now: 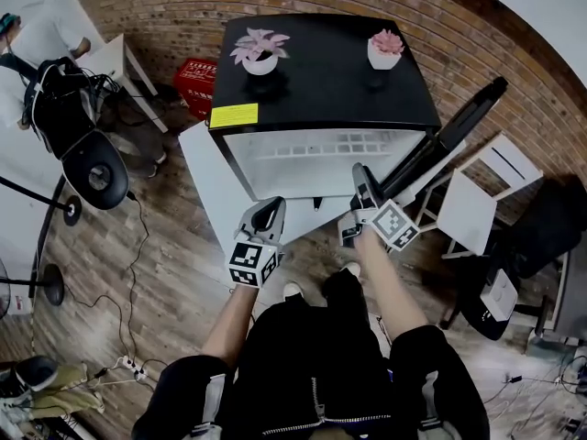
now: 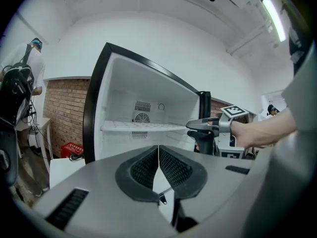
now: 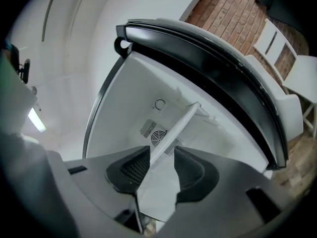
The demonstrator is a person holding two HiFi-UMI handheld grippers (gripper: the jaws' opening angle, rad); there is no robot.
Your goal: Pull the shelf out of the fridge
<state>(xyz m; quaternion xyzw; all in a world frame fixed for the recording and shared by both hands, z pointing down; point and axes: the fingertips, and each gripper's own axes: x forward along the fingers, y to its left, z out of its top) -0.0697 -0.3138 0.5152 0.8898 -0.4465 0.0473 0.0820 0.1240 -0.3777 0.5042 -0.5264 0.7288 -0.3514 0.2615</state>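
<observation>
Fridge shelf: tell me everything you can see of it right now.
The shelf is a thin white panel, plastic by the look, with grid-like slots visible from above. It lies level partway up the open fridge, seated inside and spanning its width, not yet pulled out. Its front edge runs between the open jaws of the right gripper, whose pads do not clamp it. Nothing rests on it.

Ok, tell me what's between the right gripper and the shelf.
Nothing. The right gripper view shows the shelf's front edge already running into the gap between the right gripper's open jaws.
</observation>
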